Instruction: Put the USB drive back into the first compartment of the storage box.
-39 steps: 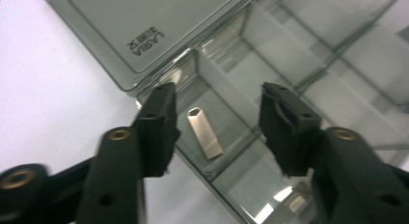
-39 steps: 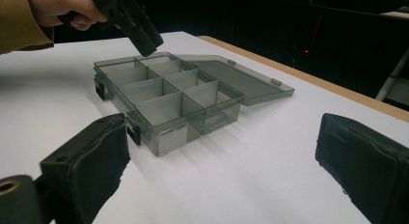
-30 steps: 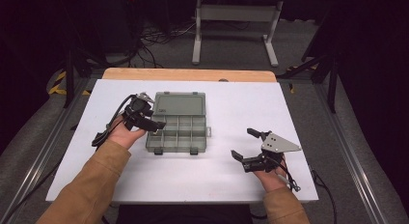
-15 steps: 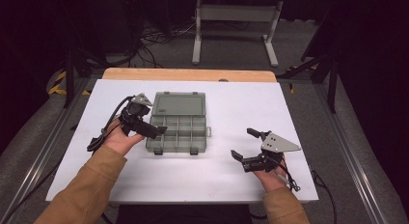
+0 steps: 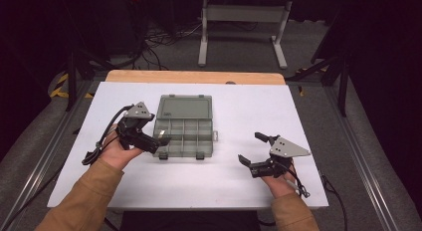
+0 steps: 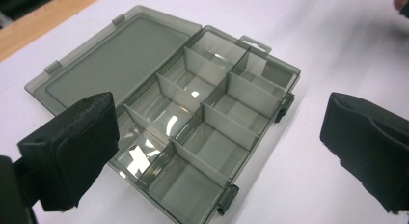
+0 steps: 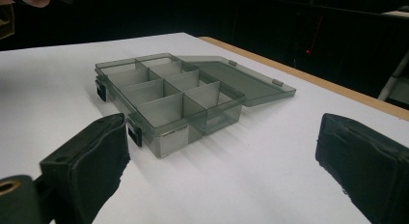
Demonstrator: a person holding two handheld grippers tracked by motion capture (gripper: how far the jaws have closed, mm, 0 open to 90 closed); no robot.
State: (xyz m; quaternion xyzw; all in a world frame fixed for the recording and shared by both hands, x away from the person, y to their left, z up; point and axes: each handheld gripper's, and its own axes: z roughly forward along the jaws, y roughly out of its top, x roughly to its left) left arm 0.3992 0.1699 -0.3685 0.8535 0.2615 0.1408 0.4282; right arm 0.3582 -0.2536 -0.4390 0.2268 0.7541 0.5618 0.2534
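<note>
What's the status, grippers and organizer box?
Left gripper open at box's left edge. Right gripper open, off to the side. Organizer box lid flat open, compartments empty. Nothing in the way.

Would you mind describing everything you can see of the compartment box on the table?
The compartment box looks like smoky grey translucent plastic. It lies open on the white table, its hinged lid folded flat behind the tray, on the side away from the person. Dividers split the tray into small compartments, which look empty. Two dark latches sit on its front edge and a small hang tab sticks out of one end. The left gripper hovers at its near-left corner, jaws open; whether it touches is unclear.
</note>
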